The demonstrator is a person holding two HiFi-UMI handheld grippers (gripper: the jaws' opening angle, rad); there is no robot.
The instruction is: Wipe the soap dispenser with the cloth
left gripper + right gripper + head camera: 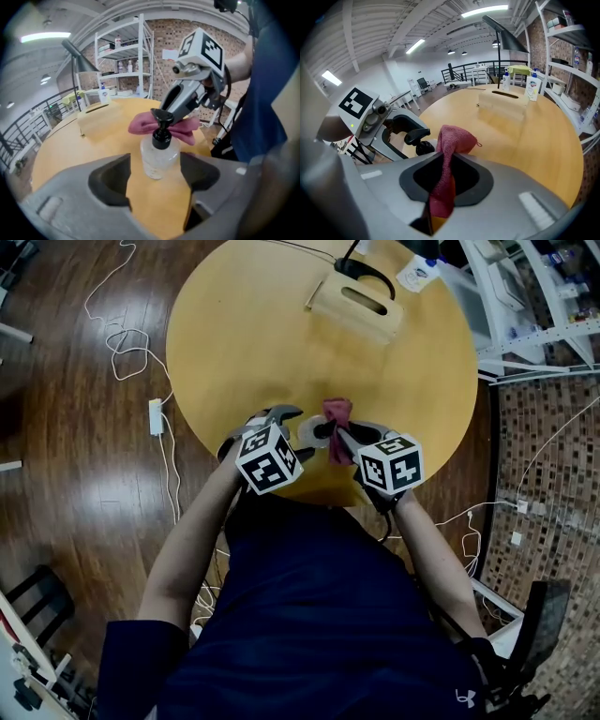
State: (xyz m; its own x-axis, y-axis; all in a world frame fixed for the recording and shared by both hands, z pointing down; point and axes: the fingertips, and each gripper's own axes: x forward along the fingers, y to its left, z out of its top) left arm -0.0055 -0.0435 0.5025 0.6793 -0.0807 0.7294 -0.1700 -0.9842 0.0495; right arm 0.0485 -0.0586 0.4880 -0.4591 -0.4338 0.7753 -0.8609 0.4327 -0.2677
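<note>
A clear soap dispenser (159,157) with a black pump stands near the front edge of the round wooden table (244,343). My left gripper (155,165) is open. Its jaws stand either side of the bottle's base, with a narrow gap on each side. My right gripper (443,174) is shut on a red cloth (452,143), which hangs bunched from its jaws. In the left gripper view the cloth (143,123) sits just behind the pump head, against it. In the head view the cloth (337,414) and both grippers meet at the dispenser (312,432).
A wooden box with a slot (356,304) sits at the table's far side, beside a black lamp base (367,274) and a small labelled bottle (418,274). White shelving (525,296) stands to the right. A power strip (156,416) and cables lie on the floor to the left.
</note>
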